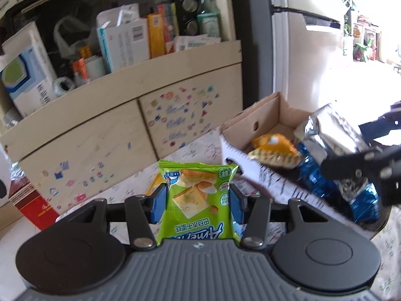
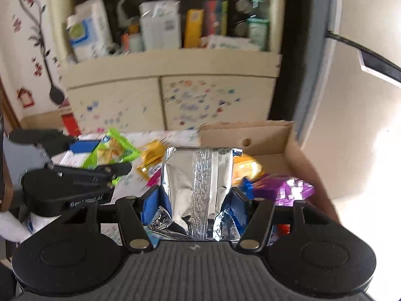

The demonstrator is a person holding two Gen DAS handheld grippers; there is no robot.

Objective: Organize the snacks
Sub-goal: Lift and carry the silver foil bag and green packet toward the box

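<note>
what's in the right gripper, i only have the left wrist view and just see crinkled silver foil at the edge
Observer: The right gripper is shut on a silver foil snack bag, its back seam facing the camera.
Operator: anything in the box i can't see
Observer: A shiny purple foil packet lies in the brown cardboard box.
Operator: and past my green packet
Observer: A yellow wrapper lies on the table just beyond the green biscuit packet.
</note>
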